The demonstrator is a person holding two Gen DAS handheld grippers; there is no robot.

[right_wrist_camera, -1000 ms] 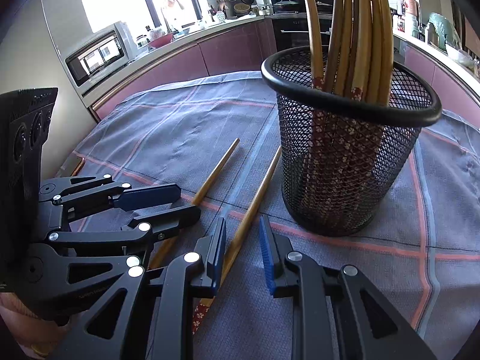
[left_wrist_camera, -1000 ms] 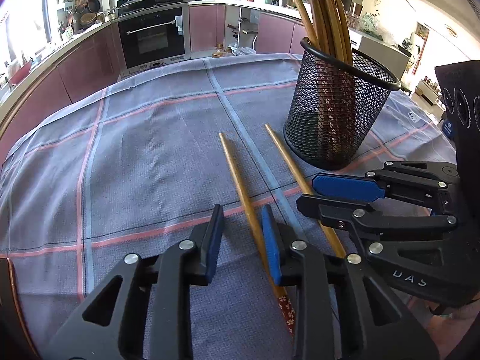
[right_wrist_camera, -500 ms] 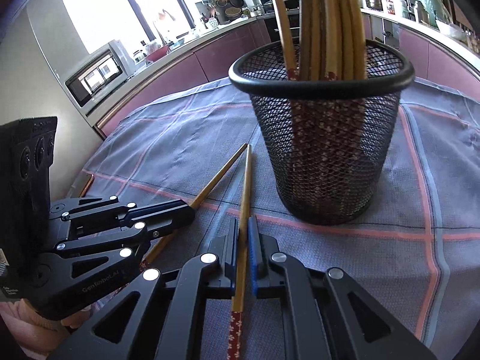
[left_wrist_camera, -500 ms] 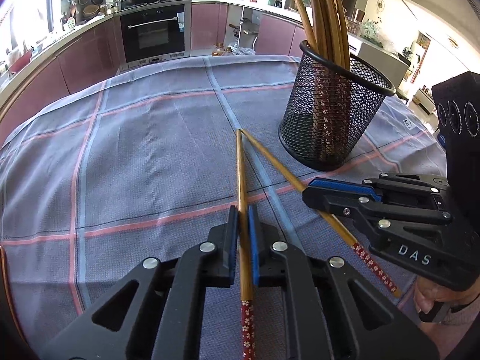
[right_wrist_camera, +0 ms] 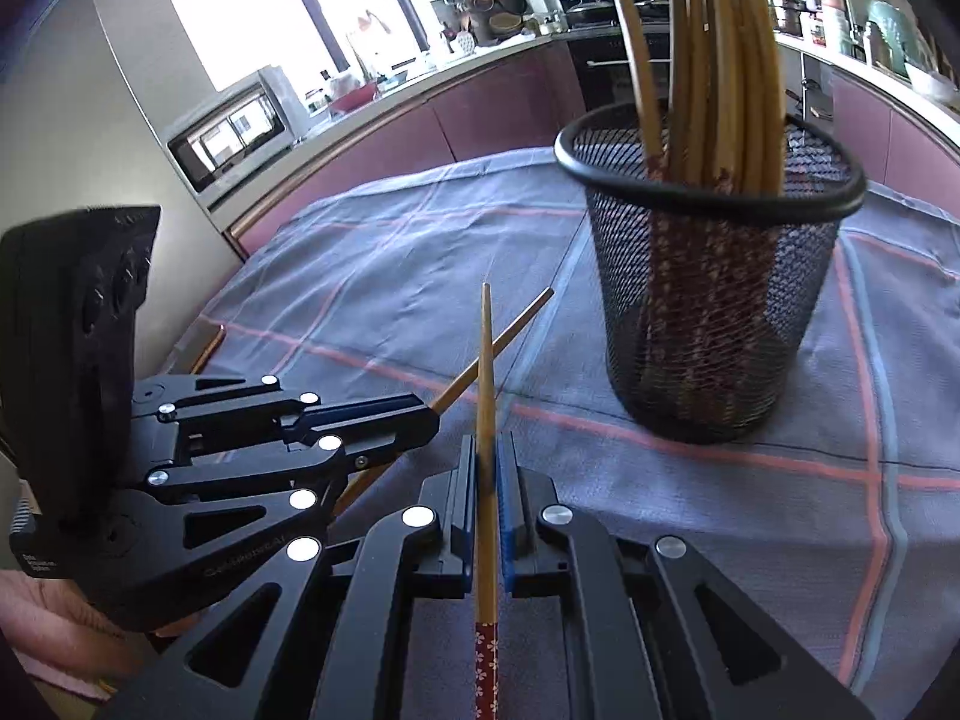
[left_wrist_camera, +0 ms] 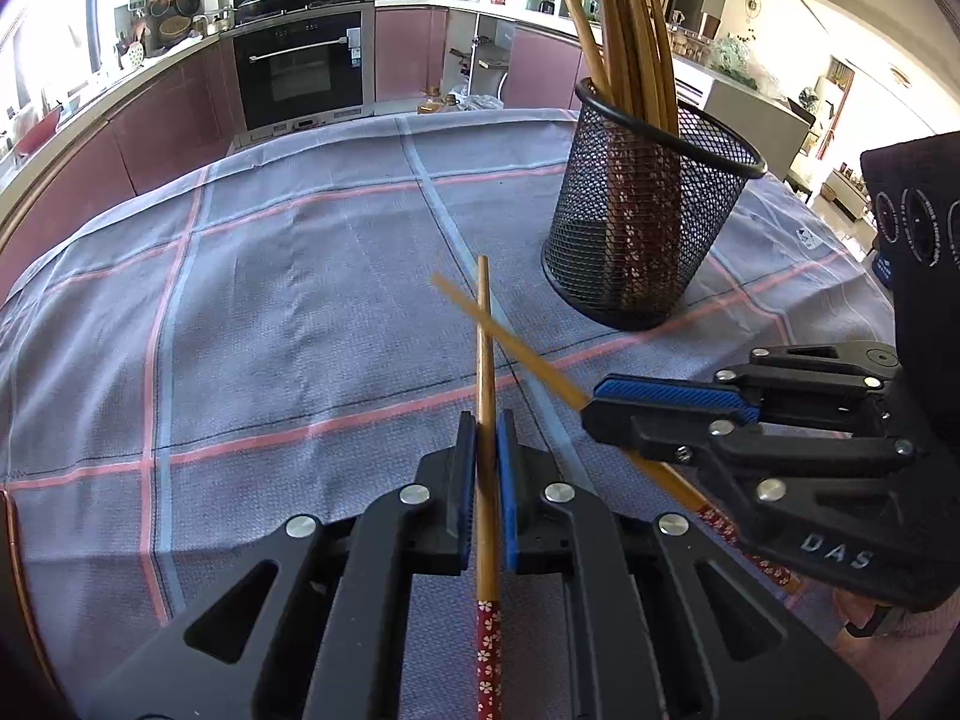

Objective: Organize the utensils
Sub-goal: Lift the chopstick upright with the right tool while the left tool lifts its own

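Observation:
Two bamboo chopsticks with red flowered ends are held over the checked cloth, crossing near their tips. My left gripper (left_wrist_camera: 486, 420) is shut on one chopstick (left_wrist_camera: 483, 330), which runs straight ahead between its blue pads. My right gripper (right_wrist_camera: 487, 444) holds the other chopstick (right_wrist_camera: 485, 348); its jaws are opening slightly, but the pads still press on the stick. In the left wrist view the right gripper (left_wrist_camera: 597, 402) sits at the right with its chopstick (left_wrist_camera: 528, 360) slanting left. A black mesh cup (left_wrist_camera: 648, 228) (right_wrist_camera: 708, 300) with several chopsticks (left_wrist_camera: 630, 30) stands ahead, to the right.
The table wears a grey-blue cloth (left_wrist_camera: 270, 300) with pink lines. Kitchen counters, an oven (left_wrist_camera: 300, 66) and a microwave (right_wrist_camera: 234, 126) lie beyond the far edge. A person's hand (right_wrist_camera: 36, 618) shows under the left gripper (right_wrist_camera: 429, 420).
Both grippers went from open around the lying chopsticks to shut on them. The two sticks have come up off the cloth, and their tips now cross.

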